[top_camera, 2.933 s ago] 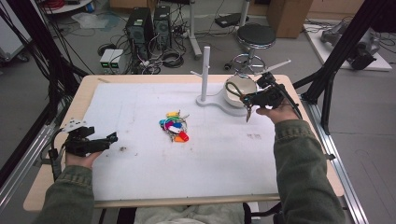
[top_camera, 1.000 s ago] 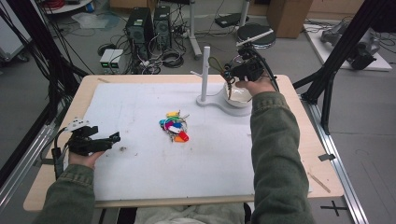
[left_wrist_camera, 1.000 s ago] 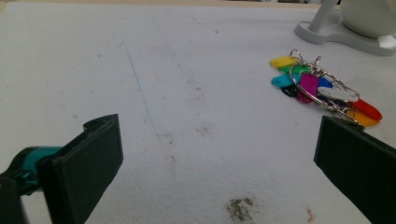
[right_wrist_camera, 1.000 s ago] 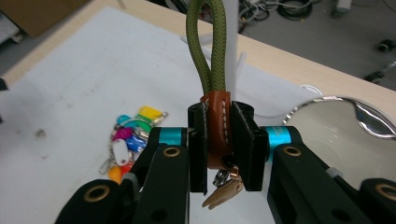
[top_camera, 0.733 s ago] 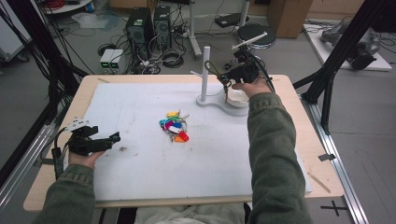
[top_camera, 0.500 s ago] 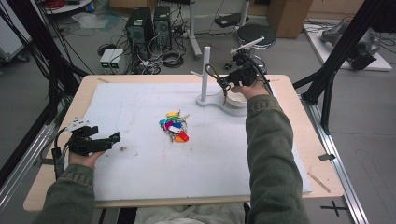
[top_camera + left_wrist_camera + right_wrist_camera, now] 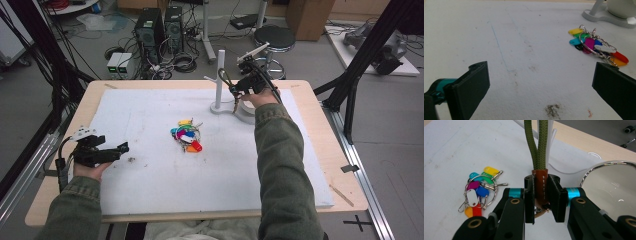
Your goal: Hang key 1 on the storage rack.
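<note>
left gripper point(image 7: 122, 147): near edge of the table, low over the white mat, held in the left hand; jaws wide apart, nothing between them, bare mat and a dark smudge seen through the gap in the left gripper view.
white mat point(image 7: 150, 180): covers most of the wooden table point(image 7: 340, 165); thin blue pen line and a few brown stains on it.
key tags point(image 7: 186, 137): bunch of coloured tags on metal rings, lying flat on the mat near its middle, well apart from both grippers; yellow, green, blue, magenta, white, red and orange tags visible point(image 7: 596, 47) point(image 7: 477, 193).
right gripper point(image 7: 234, 95): far side of the table, beside the white stand, held in the right hand; jaws together, clamped on the brown leather tab point(image 7: 541, 187) of a green cord loop.
green cord loop point(image 7: 223, 77): 2 braided strands rising out of the tab point(image 7: 537, 145), loop lifted off the table, just beside the post; touching the peg or not, cannot tell.
white stand point(image 7: 219, 80): upright post with side pegs on a flat white base, at the far edge of the mat.
bowl point(image 7: 614, 187): white inside, shiny rim, just right of the clamped jaws in the right gripper view, next to the stand's base.
</note>
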The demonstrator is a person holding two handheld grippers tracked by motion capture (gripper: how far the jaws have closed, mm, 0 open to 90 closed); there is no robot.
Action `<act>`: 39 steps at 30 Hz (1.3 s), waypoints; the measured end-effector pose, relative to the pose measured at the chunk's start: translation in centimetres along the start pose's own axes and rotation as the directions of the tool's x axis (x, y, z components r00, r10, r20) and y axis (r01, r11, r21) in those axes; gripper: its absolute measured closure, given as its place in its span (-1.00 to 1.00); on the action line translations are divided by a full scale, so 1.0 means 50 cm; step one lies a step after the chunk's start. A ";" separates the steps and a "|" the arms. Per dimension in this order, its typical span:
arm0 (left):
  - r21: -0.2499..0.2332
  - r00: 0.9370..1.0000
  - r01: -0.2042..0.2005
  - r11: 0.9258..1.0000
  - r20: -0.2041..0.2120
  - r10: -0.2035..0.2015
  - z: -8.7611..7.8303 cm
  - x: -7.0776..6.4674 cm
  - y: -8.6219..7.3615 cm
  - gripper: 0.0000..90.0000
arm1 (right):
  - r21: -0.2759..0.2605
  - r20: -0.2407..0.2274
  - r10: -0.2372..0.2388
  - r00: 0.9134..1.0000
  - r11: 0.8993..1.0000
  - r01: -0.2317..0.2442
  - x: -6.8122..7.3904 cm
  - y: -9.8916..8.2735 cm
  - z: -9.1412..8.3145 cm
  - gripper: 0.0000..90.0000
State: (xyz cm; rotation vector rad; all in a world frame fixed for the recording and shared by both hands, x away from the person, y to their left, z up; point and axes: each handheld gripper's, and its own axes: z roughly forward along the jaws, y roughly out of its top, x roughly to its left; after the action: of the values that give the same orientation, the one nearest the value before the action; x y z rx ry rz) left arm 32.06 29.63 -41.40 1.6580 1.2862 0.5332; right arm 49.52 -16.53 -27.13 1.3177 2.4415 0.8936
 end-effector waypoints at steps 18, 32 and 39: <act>0.004 1.000 0.000 1.000 -0.004 0.000 -0.001 0.000 -0.001 -0.96 | 0.074 0.068 -0.099 0.993 0.993 0.094 0.018 -0.021 -0.010 -0.98; 0.004 1.000 0.003 1.000 -0.003 -0.003 0.000 0.000 -0.001 -0.96 | 0.006 0.045 -0.032 0.998 0.999 0.032 -0.010 -0.083 -0.058 -0.98; 0.005 1.000 0.003 1.000 -0.004 -0.003 0.000 0.000 0.000 -0.96 | -0.030 0.029 -0.016 0.999 0.999 0.017 -0.023 -0.123 -0.058 -0.98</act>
State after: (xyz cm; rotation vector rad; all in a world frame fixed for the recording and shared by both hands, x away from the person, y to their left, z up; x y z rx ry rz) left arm 32.05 29.65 -41.42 1.6594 1.2933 0.5319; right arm 44.64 -21.16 -28.68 1.2898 2.4041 0.8979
